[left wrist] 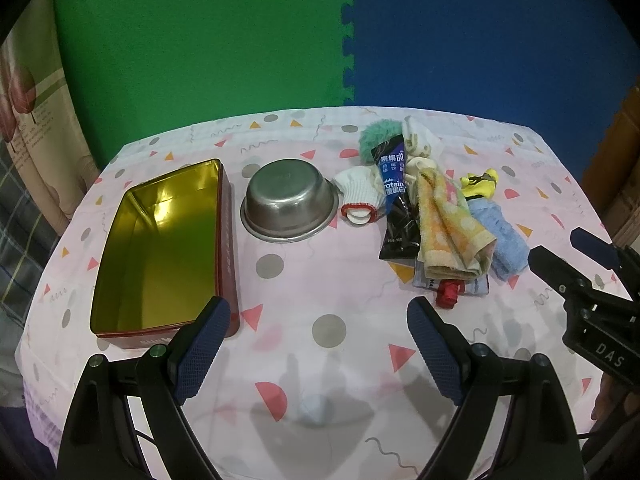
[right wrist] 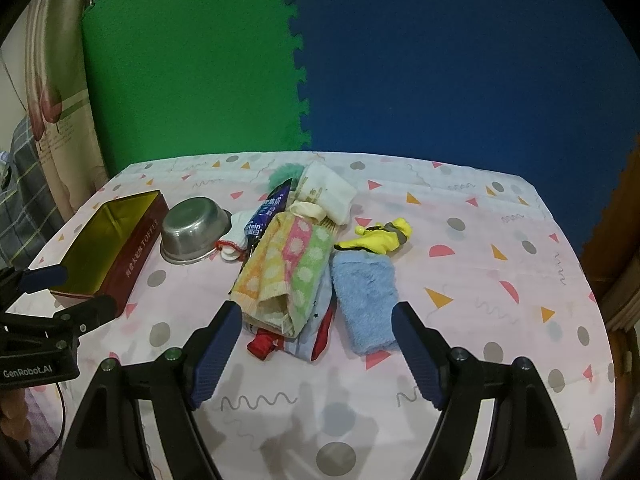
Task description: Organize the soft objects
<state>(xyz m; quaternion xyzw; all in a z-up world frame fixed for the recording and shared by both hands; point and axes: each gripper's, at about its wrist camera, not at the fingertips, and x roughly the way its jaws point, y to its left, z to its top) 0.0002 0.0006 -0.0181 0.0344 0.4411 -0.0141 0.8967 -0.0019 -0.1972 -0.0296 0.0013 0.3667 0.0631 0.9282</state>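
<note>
Soft-object pile [right wrist: 304, 264] frame centre, right of steel bowl [right wrist: 192, 228] and empty toffee tin [right wrist: 116, 240]. Left gripper [left wrist: 318, 344], right gripper [right wrist: 316, 344] spread, empty. Step: pre-grasp; next likely pinch blue towel [right wrist: 364, 300].

Glossy gold-lined tin [left wrist: 160, 248], brushed steel bowl [left wrist: 290, 208] — fluffy terry blue towel [right wrist: 366, 304], shiny foil tube [left wrist: 396, 208].

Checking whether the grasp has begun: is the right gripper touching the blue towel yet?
Apart. In the right wrist view the open right gripper hovers with tablecloth visible between its right finger and the blue towel.
</note>
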